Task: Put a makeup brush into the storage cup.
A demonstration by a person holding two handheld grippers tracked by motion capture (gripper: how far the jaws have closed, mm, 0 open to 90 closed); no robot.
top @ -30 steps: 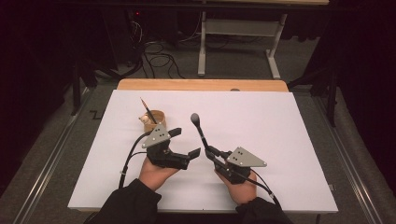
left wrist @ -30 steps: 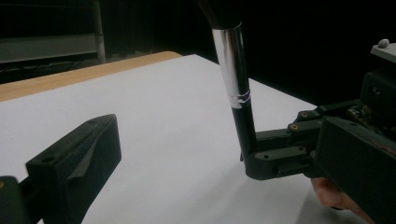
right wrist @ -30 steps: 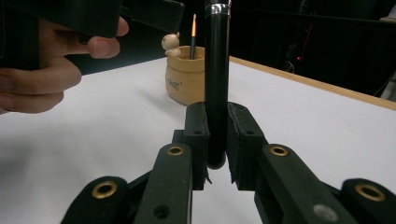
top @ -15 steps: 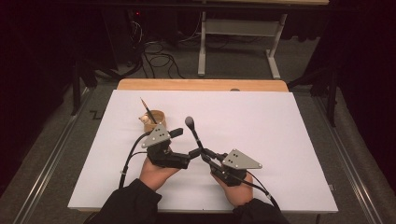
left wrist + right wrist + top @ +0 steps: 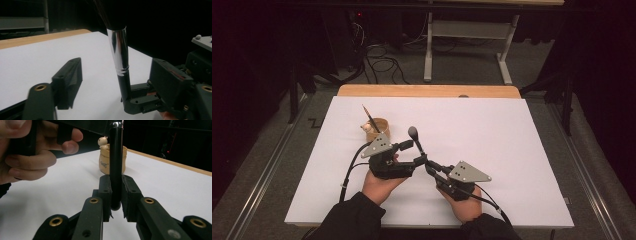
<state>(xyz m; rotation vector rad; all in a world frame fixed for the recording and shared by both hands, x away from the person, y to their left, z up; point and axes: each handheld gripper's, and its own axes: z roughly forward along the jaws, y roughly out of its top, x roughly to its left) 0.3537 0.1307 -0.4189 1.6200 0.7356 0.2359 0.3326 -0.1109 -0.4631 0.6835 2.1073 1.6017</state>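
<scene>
A black makeup brush with a silver ferrule stands nearly upright, bristles up. My right gripper is shut on the bottom of its handle; in the right gripper view the brush rises from between the right gripper pads. My left gripper is open just left of it. In the left gripper view the brush stands in the gap of the left gripper, touching neither jaw, with the right gripper clamped on it below.
A small tan pot holding a pencil and a little figure stands on the white tabletop just beyond my left gripper. A wooden strip runs along the far edge. Cables and a table frame lie on the floor behind.
The right gripper has carried the brush leftward to the left gripper, and the brush now stands between the left gripper's open jaws. The left hand has hardly moved.
</scene>
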